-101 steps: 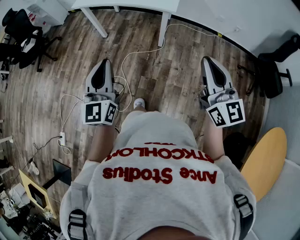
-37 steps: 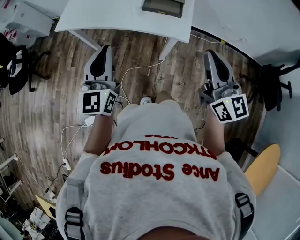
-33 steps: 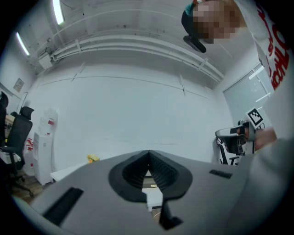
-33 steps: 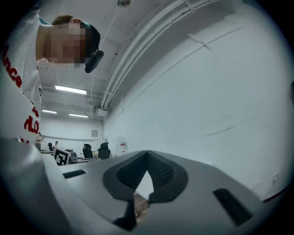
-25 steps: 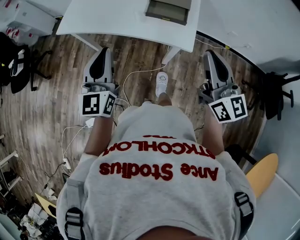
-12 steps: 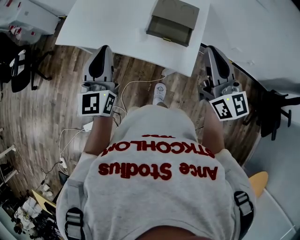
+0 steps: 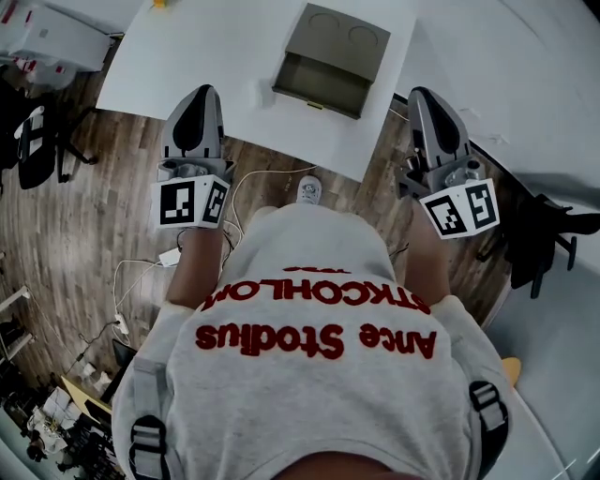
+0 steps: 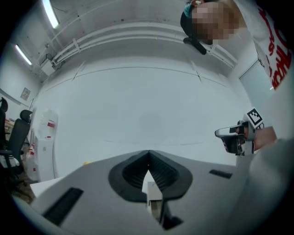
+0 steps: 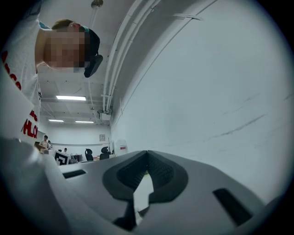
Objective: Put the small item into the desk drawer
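A grey-green desk drawer unit [image 7: 330,58] stands on the white desk [image 7: 187,66], its drawer pulled a little out toward me. A small yellow item [image 7: 159,4] lies at the desk's far left edge, and shows as a yellow speck [image 8: 86,162] in the left gripper view. My left gripper [image 7: 203,92] is shut and empty, its tip over the desk's near edge, left of the unit. My right gripper [image 7: 420,93] is held level to the right of the unit, by the desk's right corner. Its jaws meet at the tip [image 9: 147,152] with nothing between them.
Wood floor lies below, with white cables [image 7: 141,272] and a power strip at the left. Black office chairs stand at the left [image 7: 37,141] and right [image 7: 548,234]. A white cabinet [image 7: 47,42] is at the top left. The person's shoe [image 7: 307,189] is under the desk edge.
The person has walked up to the desk. The desk and drawer unit have come nearer in the head view, and both grippers, unchanged, now reach its near edge.
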Demonstrator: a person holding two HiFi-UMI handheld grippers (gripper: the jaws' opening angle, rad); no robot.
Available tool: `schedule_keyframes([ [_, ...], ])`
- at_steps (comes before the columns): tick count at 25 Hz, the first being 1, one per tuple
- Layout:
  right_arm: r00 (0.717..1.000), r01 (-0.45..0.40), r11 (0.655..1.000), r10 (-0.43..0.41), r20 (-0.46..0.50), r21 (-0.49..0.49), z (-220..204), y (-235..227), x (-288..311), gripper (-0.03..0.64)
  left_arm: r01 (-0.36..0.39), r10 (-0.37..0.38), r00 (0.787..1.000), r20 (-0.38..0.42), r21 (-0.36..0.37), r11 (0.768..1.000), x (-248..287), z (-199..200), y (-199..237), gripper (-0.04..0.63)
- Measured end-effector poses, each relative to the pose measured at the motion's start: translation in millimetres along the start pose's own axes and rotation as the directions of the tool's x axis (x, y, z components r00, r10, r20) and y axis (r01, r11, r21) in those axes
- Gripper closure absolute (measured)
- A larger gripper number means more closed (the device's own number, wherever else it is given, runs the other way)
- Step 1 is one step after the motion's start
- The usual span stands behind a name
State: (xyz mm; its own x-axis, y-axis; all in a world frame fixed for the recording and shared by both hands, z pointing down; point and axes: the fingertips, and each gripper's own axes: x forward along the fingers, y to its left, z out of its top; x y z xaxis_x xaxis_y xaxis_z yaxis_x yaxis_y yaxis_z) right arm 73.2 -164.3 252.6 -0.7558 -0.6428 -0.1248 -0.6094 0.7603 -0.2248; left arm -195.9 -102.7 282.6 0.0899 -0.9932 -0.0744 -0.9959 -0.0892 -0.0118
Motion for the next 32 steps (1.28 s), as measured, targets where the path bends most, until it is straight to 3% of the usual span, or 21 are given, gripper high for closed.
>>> schedule_keyframes([
  [11, 0.999, -0.036, 0.999, 0.036, 0.012, 0.024, 7.1, -26.5, 20.3, 0.612, -0.018, 0.018, 1.000, -0.018, -0.008, 1.000, 31.5, -8.7, -5.0, 0.588],
  [23, 1.000, -0.003, 1.000, 0.003, 0.026, 0.021, 15.0, -13.9, 21.3, 0.612, 0.066, -0.066, 0.997, -0.032, -0.005, 0.998, 49.7, -10.5, -7.6, 0.588],
  [32, 1.000, 0.015, 1.000, -0.015, 0.010, 0.021, 0.8, -7.6, 36.4, 0.612, 0.081, -0.082, 0.994, -0.069, -0.027, 0.996, 57.4, -27.0, 3.8, 0.588],
])
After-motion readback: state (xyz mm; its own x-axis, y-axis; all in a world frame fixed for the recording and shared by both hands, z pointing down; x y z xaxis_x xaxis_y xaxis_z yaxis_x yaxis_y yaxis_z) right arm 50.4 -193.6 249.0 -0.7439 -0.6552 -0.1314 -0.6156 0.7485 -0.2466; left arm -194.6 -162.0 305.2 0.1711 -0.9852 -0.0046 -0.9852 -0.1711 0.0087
